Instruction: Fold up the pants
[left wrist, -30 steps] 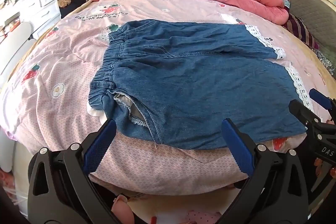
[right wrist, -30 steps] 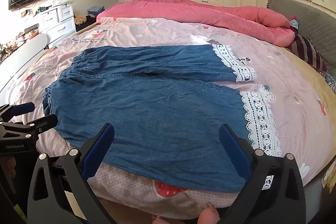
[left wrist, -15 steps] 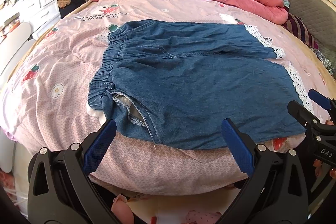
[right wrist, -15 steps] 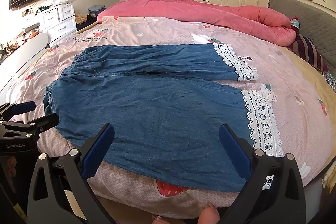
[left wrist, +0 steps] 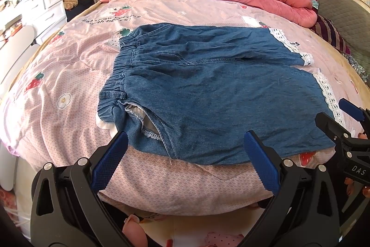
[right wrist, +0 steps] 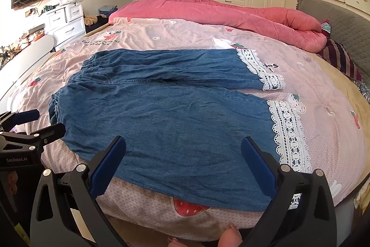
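Blue denim pants (left wrist: 208, 94) with white lace cuffs (right wrist: 289, 131) lie spread flat on the pink bed cover, waistband (left wrist: 120, 68) to the left, both legs to the right. My left gripper (left wrist: 185, 142) is open and empty, just short of the near edge of the pants by the waist and pocket opening. My right gripper (right wrist: 182, 147) is open and empty over the near leg's lower edge (right wrist: 185, 166). The right gripper also shows at the right edge of the left wrist view (left wrist: 342, 126), and the left gripper at the left edge of the right wrist view (right wrist: 27, 129).
A rolled pink quilt (right wrist: 219, 13) lies along the far side of the bed. A grey headboard (right wrist: 342, 22) and striped pillow (right wrist: 340, 59) are at the right. White drawers (right wrist: 67, 20) and a white chair back (left wrist: 16, 54) stand left of the bed.
Both grippers have edged slightly forward towards the pants. The pants have not moved.
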Demonstrator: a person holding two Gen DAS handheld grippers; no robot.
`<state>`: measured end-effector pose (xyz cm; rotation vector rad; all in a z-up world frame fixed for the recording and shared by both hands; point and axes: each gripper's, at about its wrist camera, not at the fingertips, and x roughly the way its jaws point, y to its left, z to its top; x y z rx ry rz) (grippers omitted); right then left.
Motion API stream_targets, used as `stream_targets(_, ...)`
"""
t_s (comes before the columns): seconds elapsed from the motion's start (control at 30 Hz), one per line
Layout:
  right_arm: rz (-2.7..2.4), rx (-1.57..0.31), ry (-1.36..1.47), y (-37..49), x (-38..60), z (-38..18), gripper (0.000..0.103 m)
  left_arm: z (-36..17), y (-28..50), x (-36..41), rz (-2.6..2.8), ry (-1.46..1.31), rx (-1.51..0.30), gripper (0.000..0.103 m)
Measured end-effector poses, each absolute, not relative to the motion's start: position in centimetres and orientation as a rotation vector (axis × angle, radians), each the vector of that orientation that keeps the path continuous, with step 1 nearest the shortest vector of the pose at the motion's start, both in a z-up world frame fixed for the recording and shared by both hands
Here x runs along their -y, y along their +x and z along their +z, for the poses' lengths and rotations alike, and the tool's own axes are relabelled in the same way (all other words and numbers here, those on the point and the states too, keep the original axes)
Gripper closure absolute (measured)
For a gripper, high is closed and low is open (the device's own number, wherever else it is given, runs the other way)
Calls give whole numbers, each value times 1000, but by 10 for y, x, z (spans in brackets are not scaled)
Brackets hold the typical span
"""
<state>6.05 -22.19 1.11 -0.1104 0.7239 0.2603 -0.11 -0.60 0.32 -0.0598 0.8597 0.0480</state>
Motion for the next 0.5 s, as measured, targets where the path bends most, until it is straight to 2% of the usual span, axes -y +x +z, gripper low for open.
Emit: stream_targets(0.5, 263, -725, -112, 60, 221, 11, 4, 5, -2, 5, 46, -68, -858, 9)
